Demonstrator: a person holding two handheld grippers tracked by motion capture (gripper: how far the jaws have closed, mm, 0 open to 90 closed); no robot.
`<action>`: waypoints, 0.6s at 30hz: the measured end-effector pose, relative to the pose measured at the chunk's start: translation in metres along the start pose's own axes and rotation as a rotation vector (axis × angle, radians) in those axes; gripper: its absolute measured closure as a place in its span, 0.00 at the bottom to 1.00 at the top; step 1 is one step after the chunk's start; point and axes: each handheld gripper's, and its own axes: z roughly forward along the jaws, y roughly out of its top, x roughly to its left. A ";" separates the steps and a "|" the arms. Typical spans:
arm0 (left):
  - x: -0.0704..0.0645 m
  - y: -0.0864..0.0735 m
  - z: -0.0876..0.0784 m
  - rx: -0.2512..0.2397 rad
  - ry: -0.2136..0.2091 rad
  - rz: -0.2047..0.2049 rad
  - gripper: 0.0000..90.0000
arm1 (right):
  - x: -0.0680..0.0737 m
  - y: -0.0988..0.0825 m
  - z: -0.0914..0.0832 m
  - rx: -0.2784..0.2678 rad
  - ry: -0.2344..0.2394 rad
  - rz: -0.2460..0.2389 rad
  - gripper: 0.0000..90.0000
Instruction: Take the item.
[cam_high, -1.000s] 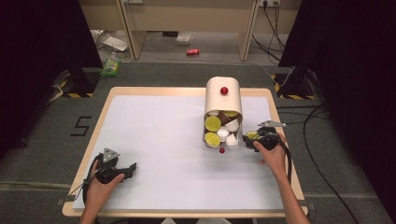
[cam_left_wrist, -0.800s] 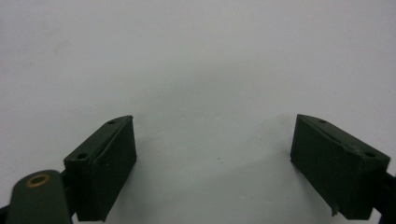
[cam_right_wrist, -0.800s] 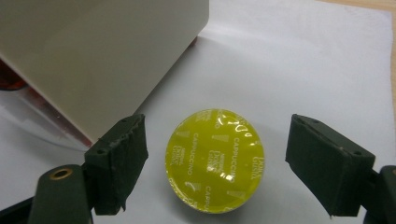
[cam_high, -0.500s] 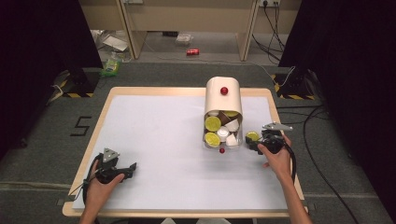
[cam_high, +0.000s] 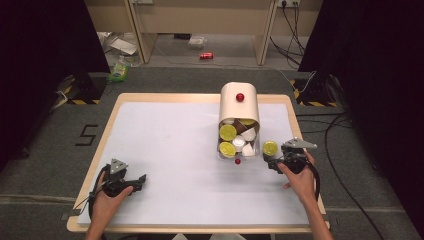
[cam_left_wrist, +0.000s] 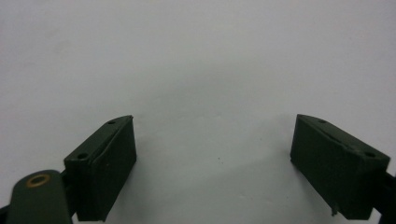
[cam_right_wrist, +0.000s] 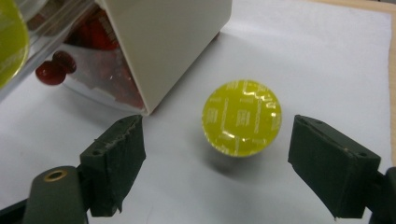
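A yellow foil-topped capsule (cam_right_wrist: 241, 117) lies flat on the white mat (cam_high: 170, 145), just right of the cream capsule container (cam_high: 239, 107). My right gripper (cam_right_wrist: 215, 122) is open. Its jaws stand on either side of the capsule, slightly short of it, without touching. From above, the capsule (cam_high: 270, 147) sits just ahead of the right gripper (cam_high: 271, 160). The container's clear front holds several yellow and white capsules (cam_high: 228, 132). My left gripper (cam_high: 141, 179) rests open at the mat's near left, and bare mat lies between its jaws (cam_left_wrist: 215, 163).
The container has a red knob on top (cam_high: 240, 97) and another red knob (cam_high: 237, 161) at its clear front, seen close up as a red knob (cam_right_wrist: 51, 70). The table's wooden edge (cam_high: 300, 125) runs just right of the capsule.
My right gripper has drawn back a little toward the near right, away from the yellow capsule, which stays on the mat. The left gripper has not moved.
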 end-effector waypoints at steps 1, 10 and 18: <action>0.000 0.000 0.000 0.001 0.000 0.001 0.15 | 0.000 -0.002 -0.001 0.001 0.000 -0.002 0.21; 0.000 0.000 0.000 0.001 0.000 0.001 0.15 | 0.008 -0.020 -0.009 0.013 0.010 -0.012 0.21; 0.000 0.000 0.000 0.000 0.001 0.001 0.15 | 0.018 -0.035 -0.011 0.037 0.028 -0.013 0.20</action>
